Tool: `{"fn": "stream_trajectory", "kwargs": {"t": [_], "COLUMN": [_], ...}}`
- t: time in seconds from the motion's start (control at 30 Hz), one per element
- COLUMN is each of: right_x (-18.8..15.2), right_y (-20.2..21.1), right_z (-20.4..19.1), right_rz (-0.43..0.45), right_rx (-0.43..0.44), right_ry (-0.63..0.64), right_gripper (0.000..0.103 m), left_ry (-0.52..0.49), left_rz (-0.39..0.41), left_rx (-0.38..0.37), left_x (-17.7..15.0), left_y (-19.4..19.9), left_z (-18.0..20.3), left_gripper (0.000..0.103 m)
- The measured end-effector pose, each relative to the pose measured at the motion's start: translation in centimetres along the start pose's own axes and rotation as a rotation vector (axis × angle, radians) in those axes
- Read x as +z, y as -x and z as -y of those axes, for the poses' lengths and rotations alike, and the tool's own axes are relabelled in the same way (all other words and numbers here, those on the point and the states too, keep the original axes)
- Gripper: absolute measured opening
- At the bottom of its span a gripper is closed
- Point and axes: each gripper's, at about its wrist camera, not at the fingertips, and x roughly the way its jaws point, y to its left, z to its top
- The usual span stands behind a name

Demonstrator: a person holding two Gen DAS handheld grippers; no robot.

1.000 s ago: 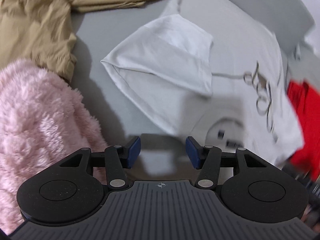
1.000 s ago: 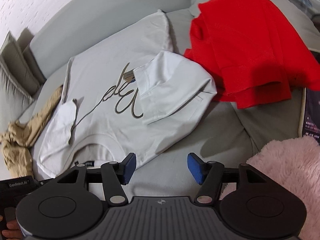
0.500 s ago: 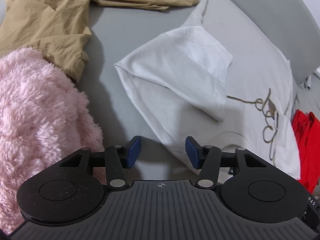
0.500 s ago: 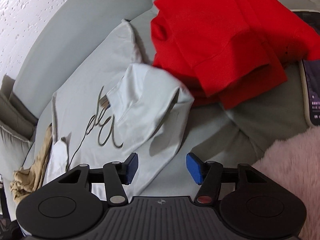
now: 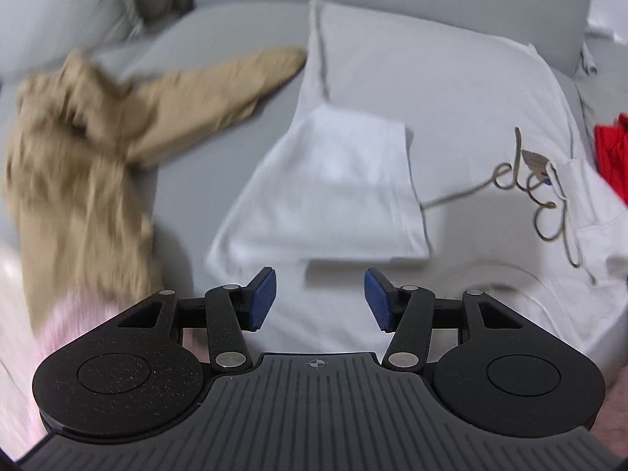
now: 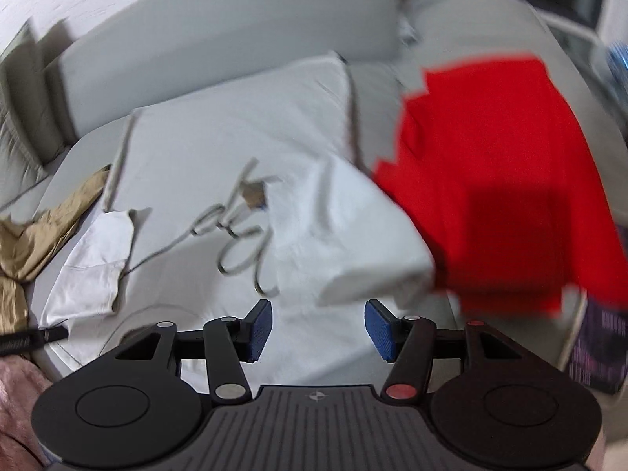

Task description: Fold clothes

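A white T-shirt (image 5: 451, 110) with a grey script print lies spread on the grey sofa, both sleeves folded inward. My left gripper (image 5: 320, 298) is open and empty, just above the shirt's near edge by the folded left sleeve (image 5: 333, 192). In the right wrist view the same shirt (image 6: 235, 149) shows, with its folded right sleeve (image 6: 353, 231). My right gripper (image 6: 318, 327) is open and empty, over the shirt's near edge below that sleeve.
A tan garment (image 5: 86, 149) lies crumpled left of the shirt, and also shows in the right wrist view (image 6: 35, 231). A pink fluffy garment (image 5: 15, 314) sits at near left. A red garment (image 6: 502, 180) lies right of the shirt. The sofa backrest (image 6: 216, 39) runs behind.
Both grippers have swung back over the shirt's near edge and both views now face the sofa back. The jaws stayed open. The clothes have not moved.
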Motion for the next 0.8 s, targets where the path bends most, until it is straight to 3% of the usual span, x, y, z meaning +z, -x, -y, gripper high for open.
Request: {"fn": "stream_trajectory", "kwargs": {"t": [0.07, 0.17, 0.23, 0.33, 0.43, 0.57, 0.7, 0.8], "right_x": [0.7, 1.2, 1.1, 0.2, -1.4, -2.8, -3.6, -4.0], "right_y": [-1.3, -4.1, -4.6, -3.4, -2.7, -2.8, -2.8, -2.3], "right_z": [-0.5, -1.0, -0.7, 1.0, 2.6, 4.8, 5.9, 6.2], "right_rz": [0.004, -0.049, -0.088, -0.110, -0.151, -0.189, -0.192, -0.186], "right_rx": [-0.008, -0.062, -0.075, -0.010, 0.027, 0.086, 0.135, 0.161], "right_ry": [0.035, 0.089, 0.054, -0.102, -0.221, -0.367, -0.462, -0.494], "right_gripper": [0.032, 0.031, 0.032, 0.047, 0.048, 0.048, 0.049, 0.049], "left_ry": [-0.035, -0.064, -0.049, 0.049, 0.181, 0.408, 0.539, 0.605], "left_rz": [-0.005, -0.064, -0.098, -0.173, -0.227, -0.239, -0.238, -0.231], "left_rx": [0.035, 0.074, 0.050, -0.058, -0.106, -0.154, -0.173, -0.180], "left_x": [1.0, 1.4, 1.0, -0.7, -2.9, -4.3, -4.5, -4.8], "left_y": [-1.7, -3.6, -3.5, -2.2, -1.8, -2.4, -2.3, -2.0], "left_z": [0.6, 1.3, 1.3, 0.5, -0.8, -3.6, -5.4, -6.3], "left_gripper": [0.056, 0.055, 0.056, 0.060, 0.060, 0.058, 0.050, 0.051]}}
